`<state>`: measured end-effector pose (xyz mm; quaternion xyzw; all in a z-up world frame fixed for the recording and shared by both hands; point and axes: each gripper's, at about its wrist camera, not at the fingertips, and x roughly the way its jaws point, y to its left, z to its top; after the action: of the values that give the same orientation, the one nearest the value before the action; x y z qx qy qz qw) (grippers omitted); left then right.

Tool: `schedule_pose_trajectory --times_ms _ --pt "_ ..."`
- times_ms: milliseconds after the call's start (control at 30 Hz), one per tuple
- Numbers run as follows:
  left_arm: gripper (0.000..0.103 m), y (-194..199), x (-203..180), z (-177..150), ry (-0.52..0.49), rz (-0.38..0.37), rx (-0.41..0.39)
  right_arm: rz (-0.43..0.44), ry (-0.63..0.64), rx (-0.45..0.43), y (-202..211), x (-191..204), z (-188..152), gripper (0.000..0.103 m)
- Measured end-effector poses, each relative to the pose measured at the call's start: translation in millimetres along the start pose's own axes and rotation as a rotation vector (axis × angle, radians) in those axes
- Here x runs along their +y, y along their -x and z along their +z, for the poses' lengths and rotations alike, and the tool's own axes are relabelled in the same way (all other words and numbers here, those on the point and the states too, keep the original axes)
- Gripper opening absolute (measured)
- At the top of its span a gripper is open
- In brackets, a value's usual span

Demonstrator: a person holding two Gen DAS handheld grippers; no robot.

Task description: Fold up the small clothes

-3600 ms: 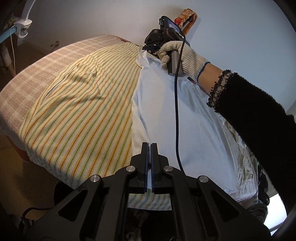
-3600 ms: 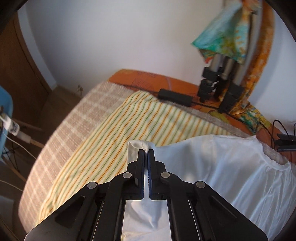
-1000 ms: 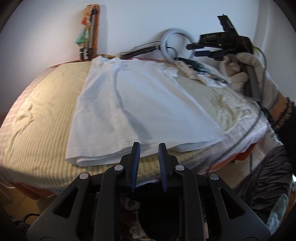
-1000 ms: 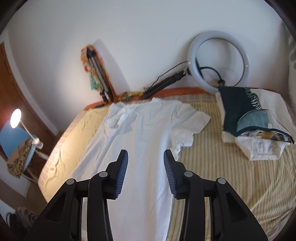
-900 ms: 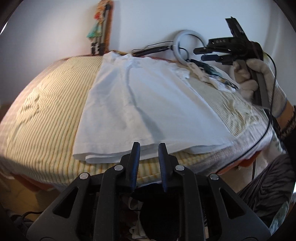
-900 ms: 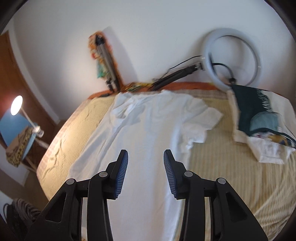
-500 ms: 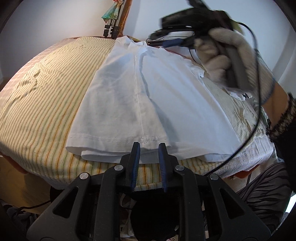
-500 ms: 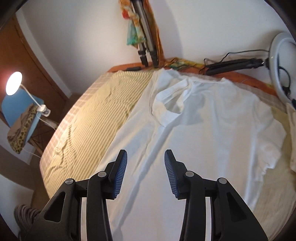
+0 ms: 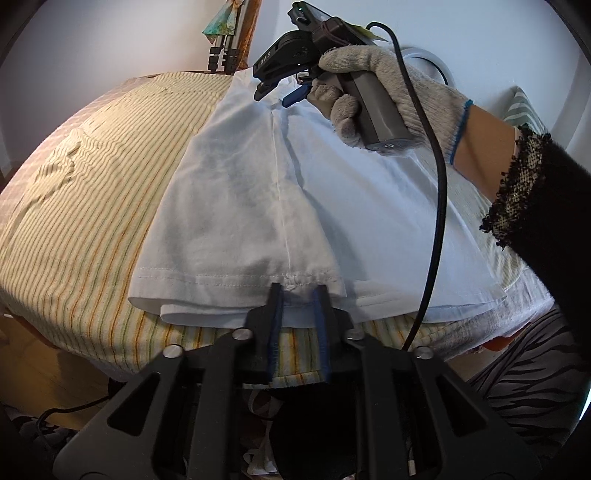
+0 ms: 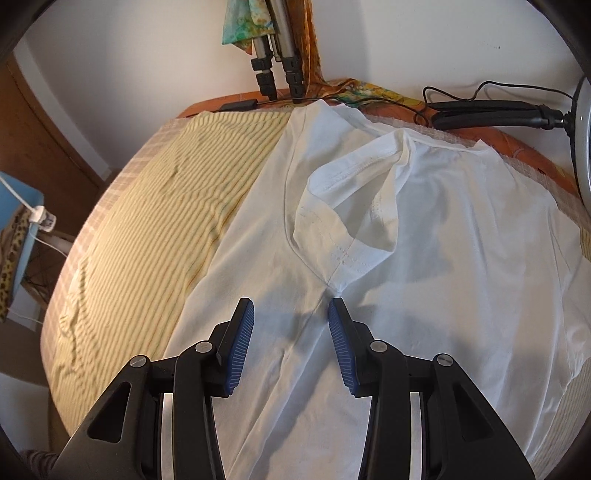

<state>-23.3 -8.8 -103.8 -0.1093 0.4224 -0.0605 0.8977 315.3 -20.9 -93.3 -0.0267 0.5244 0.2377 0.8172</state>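
A white T-shirt [image 9: 266,192] lies spread on a bed covered with a yellow striped sheet [image 9: 85,192], its hem at the near edge of the bed and its neck toward the wall. One side of the shirt is folded over onto the body, so a side seam runs up the middle of the folded panel and the short sleeve [image 10: 354,206] lies turned inward on the chest.

The left gripper [image 9: 297,295] sits at the near edge of the bed, tipped downward, its jaws closing on the hem right where the seam meets the stitching. The fingertips [image 9: 275,291] flank a small bump of hem fabric; the pads do not look pressed onto it, and a narrow gap shows between them.

The right gripper [image 10: 291,317] hangs over the upper part of the shirt, pointing steeply down, its blue ribbed pads [image 10: 240,343] standing moderately apart with nothing clamped. Bare white cloth shows through the gap, and the folded sleeve's corner lies just beyond the fingertips. From the left camera, a hand [image 9: 373,85] in a pale knit glove holds this gripper's handle, a black cable [image 9: 437,177] trailing down across the shirt, and a black fuzzy sleeve [image 9: 543,206] follows behind the wrist.

Against the wall stand folded tripod legs [image 10: 275,55] with a coloured cloth [image 10: 245,26] draped on them. A ring light [image 10: 581,140] leans at the right edge.
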Motion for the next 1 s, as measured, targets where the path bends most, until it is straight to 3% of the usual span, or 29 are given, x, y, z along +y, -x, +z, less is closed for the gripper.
schedule_pose_trajectory --times_ms 133,300,367,400,500,700,800,900,1000 --pt "0.001 0.0 2.7 0.9 -0.002 0.001 -0.01 -0.001 -0.003 0.001 -6.9 -2.1 3.1 0.041" --pt "0.0 11.6 2.4 2.3 0.034 -0.049 -0.028 -0.028 0.023 -0.009 -8.7 0.6 5.1 0.039" --pt "0.0 18.0 -2.5 3.3 0.016 -0.057 -0.045 -0.053 0.039 -0.012 -9.2 2.2 4.9 0.025" --pt "0.0 19.6 -5.0 5.3 -0.002 -0.056 -0.055 -0.07 0.044 -0.015 -9.2 1.7 4.8 0.012" --pt "0.0 23.9 -18.0 5.3 -0.07 -0.034 -0.079 -0.043 0.02 -0.019 -7.4 -6.0 4.6 0.004" --pt "0.0 29.0 -10.1 7.4 -0.045 0.023 -0.126 -0.027 0.007 -0.028 -3.5 -10.7 3.9 0.003" --pt "0.011 15.6 -1.6 11.0 -0.011 -0.001 -0.055 -0.03 0.007 -0.032 -3.2 -9.0 4.0 0.003" --pt "0.012 1.0 -1.3 10.0 -0.014 -0.015 -0.003 -0.028 0.003 -0.031 -3.7 -9.4 4.4 0.003" --pt "0.012 -4.4 -5.9 9.0 -0.045 0.016 -0.012 -0.03 0.009 -0.033 -3.3 -9.4 4.6 0.003"
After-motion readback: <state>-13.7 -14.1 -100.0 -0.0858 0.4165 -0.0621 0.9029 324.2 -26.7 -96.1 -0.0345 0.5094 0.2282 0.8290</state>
